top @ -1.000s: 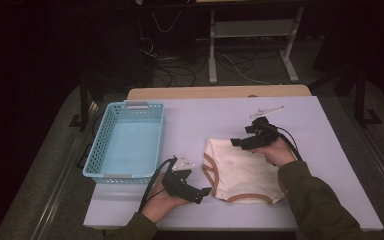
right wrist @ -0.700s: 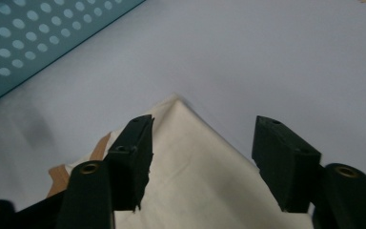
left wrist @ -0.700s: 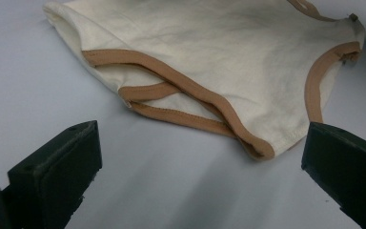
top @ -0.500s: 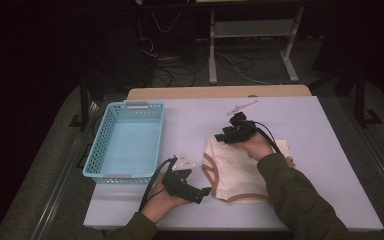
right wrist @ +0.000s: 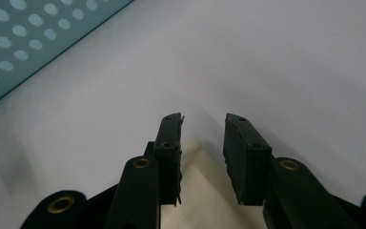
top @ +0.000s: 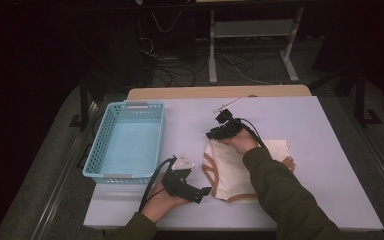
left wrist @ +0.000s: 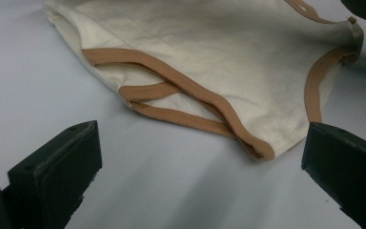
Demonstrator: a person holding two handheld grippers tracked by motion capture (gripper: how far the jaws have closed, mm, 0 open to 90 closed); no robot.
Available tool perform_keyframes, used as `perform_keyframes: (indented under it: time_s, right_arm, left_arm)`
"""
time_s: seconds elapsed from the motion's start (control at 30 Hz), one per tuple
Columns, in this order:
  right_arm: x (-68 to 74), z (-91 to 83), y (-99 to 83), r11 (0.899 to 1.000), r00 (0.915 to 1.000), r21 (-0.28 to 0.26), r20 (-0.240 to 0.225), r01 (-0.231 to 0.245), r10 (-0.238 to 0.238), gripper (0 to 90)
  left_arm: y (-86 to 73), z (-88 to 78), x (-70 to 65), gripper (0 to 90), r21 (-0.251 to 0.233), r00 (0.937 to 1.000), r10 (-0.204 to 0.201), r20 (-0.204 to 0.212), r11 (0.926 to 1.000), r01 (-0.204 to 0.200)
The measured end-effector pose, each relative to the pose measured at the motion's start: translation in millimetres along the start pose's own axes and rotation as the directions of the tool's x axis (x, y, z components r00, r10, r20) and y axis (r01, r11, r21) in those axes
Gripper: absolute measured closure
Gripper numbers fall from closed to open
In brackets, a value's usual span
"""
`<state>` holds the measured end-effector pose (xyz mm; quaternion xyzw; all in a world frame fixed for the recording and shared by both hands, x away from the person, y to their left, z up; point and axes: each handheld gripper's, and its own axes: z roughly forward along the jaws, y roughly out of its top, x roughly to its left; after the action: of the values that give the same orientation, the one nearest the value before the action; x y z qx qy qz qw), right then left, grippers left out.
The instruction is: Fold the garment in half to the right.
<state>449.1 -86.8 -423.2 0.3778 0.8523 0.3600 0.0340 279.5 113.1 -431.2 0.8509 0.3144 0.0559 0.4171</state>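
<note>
plain cream garment (top: 230, 167), tan trim, unlabelled

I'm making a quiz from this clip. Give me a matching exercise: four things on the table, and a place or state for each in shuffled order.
Things:
1. basket
2. cream garment
3. left gripper
4. right gripper

Places or states:
A. jaws wide apart, low on the table in front of the garment's hem
B. blue, on the table's left side
C. jaws narrowed, just been closing over the cloth's far corner
D. lying flat, trimmed in tan

Pairs: 1-B, 2-D, 3-A, 4-C
</note>
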Motion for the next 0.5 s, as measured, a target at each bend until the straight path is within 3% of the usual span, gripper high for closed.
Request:
perform_keyframes:
  time_s: [0.1, 0.23, 0.5]
  right_arm:
    - [0.7, 4.3, 2.6, 1.000, 1.0000, 0.013, 0.001, 0.005, -0.005, 67.9]
    - [0.6, 9.9, 3.9, 0.999, 1.0000, 0.039, 0.005, 0.005, -0.005, 69.0]
    - [0.2, 21.0, 2.2, 0.997, 1.0000, 0.072, -0.001, 0.009, -0.009, 73.5]
  left_arm:
    - [0.1, 0.5, -0.3, 0.0, -0.015, 0.9998, -0.019, 0.002, 0.9997, 0.019]
    - [-0.1, 0.2, 0.0, 0.0, -0.002, 1.0000, -0.003, 0.004, 1.0000, 0.003]
    - [0.5, 0.0, -0.4, 0.0, -0.015, 0.9999, -0.015, 0.000, 0.9998, 0.015]
